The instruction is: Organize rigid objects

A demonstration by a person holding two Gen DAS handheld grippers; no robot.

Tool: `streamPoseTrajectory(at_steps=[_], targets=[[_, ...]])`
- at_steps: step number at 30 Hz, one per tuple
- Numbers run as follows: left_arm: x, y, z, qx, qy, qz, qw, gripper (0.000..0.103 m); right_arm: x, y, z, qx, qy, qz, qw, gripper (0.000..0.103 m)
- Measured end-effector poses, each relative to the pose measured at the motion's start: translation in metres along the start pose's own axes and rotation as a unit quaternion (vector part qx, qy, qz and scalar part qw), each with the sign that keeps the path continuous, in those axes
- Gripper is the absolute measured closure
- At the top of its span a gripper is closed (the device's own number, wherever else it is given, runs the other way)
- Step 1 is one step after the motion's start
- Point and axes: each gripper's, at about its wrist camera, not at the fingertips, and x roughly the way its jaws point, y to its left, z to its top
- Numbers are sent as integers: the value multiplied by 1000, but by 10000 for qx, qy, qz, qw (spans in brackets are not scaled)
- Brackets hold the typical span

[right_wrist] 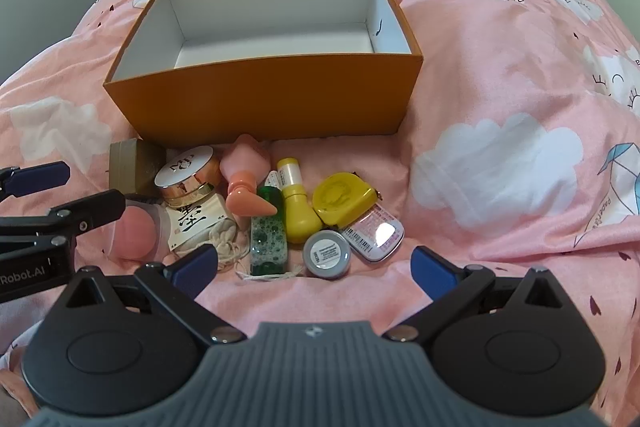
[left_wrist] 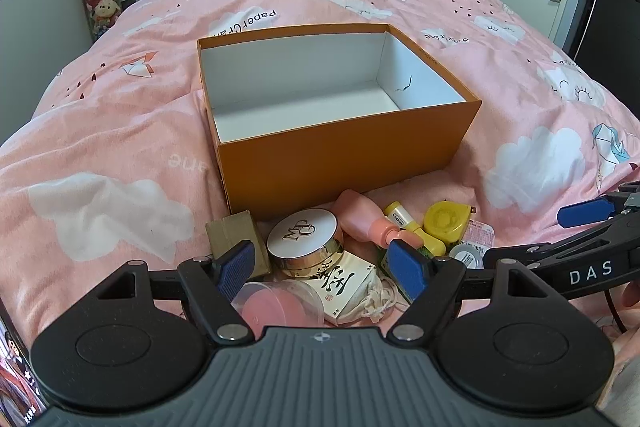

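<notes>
We see both grippers, left gripper (left_wrist: 322, 269) and right gripper (right_wrist: 314, 267), spread and empty; the small items (right_wrist: 256, 203) lie just ahead on the bed (right_wrist: 500, 75), before the empty box (right_wrist: 264, 99)

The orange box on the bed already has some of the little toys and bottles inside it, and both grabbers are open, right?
Not quite. The orange box is empty: the right wrist view shows only its bare white inside. The small things, like the yellow tape measure, lie on the bed in front of it. Both the left gripper and right gripper are open.
</notes>
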Motion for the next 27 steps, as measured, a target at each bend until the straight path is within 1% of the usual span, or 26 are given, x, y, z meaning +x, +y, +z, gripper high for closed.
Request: streamPoseTrajectory(at_steps=[17, 23, 25, 26, 27], targets=[[-1, 0, -1, -34, -8, -70, 10000, 14, 2, 3, 0, -56, 40, -18, 10000, 2], [0, 2, 0, -53, 18, -145, 9999, 14, 4, 3, 1, -77, 92, 93, 9999, 2], [0, 4, 1, -7, 11, -251, 9997, 14, 4, 2, 3, -82, 84, 162, 9998, 2], [-1, 5, 1, -3, 1, -336, 9994, 16, 4, 1, 5, -91, 71, 186, 9998, 2], [-2, 7, 2, 4, -24, -507, 9987, 18, 3, 0, 7, -95, 48, 198, 9997, 2]])
